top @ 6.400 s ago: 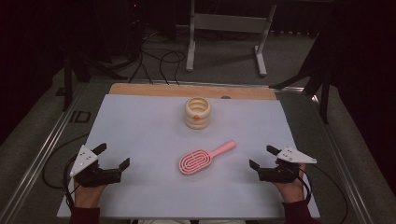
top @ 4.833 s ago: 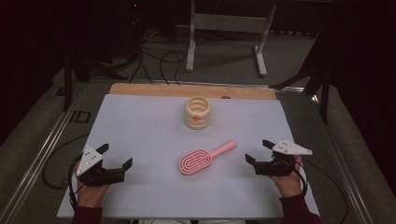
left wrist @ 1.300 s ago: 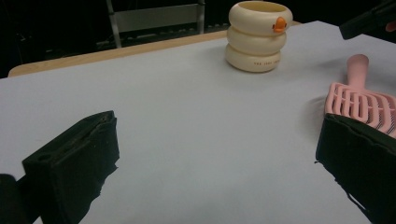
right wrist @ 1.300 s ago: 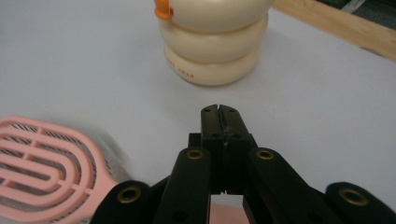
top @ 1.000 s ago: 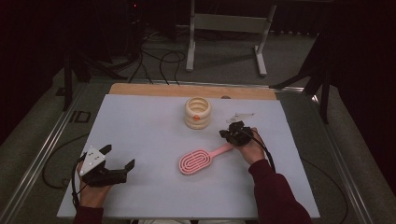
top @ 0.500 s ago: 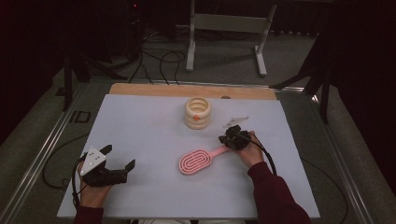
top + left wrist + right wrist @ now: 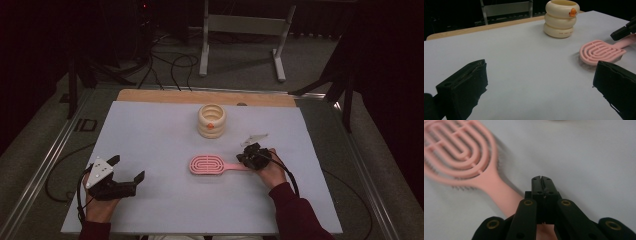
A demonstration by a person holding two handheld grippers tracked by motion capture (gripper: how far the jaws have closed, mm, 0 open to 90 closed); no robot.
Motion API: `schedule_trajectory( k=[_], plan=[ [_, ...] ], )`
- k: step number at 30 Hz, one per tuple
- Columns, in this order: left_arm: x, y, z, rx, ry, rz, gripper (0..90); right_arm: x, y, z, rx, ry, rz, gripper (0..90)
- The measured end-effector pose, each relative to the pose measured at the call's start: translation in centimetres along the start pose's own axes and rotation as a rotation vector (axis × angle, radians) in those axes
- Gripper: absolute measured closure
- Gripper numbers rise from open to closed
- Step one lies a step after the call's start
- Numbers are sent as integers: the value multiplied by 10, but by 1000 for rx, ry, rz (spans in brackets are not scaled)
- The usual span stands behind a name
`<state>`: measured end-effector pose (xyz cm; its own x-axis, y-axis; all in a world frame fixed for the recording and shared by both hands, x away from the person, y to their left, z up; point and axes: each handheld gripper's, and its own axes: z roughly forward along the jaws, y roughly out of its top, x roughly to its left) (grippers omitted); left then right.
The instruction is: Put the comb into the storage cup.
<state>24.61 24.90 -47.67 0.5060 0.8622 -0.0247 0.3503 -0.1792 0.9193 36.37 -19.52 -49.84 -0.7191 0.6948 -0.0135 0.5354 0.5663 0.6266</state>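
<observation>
A pink hairbrush (image 7: 207,164) lies flat on the white mat (image 7: 150,135), its handle pointing right. My right gripper (image 7: 243,159) sits over the handle end, jaws shut tip to tip. In the right gripper view the closed tips (image 7: 541,180) rest just beside the handle of the hairbrush (image 7: 456,152), which passes under the gripper body. Nothing is clamped between the pads. My left gripper (image 7: 128,168) rests at the front left, wide open and empty. In the left gripper view the left gripper (image 7: 539,82) faces the hairbrush (image 7: 600,50).
A cream ringed cup with an orange duck bill (image 7: 211,120) stands upright behind the brush, and the left gripper view has the cup (image 7: 560,18) at the far side. A wooden strip (image 7: 165,96) edges the mat's back. Cables and a metal stand lie beyond on the floor.
My right gripper came in from the front right with jaws closed, reached the brush handle, and slid nearer the person. The handle swung from pointing up-right to lying level. The left gripper stayed put.
</observation>
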Motion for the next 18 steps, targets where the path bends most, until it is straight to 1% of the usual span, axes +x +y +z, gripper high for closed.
schedule_trajectory(
  k=[4, 6, 14, 18],
  plan=[
    [-1, 0, 0, -1, 1, 0, 0, 6, -5, -4, -4, 2, -9, 899],
    [-1, 0, 0, -1, 1, 1, 1, 8, -9, -5, -6, 10, -5, 899],
    [-1, 0, 0, -2, 2, 0, 1, 15, -17, -9, -18, 21, -5, 897],
    [-1, 0, 0, -2, 2, 0, 0, 16, -17, -11, -31, 22, -2, 891]
  ],
)
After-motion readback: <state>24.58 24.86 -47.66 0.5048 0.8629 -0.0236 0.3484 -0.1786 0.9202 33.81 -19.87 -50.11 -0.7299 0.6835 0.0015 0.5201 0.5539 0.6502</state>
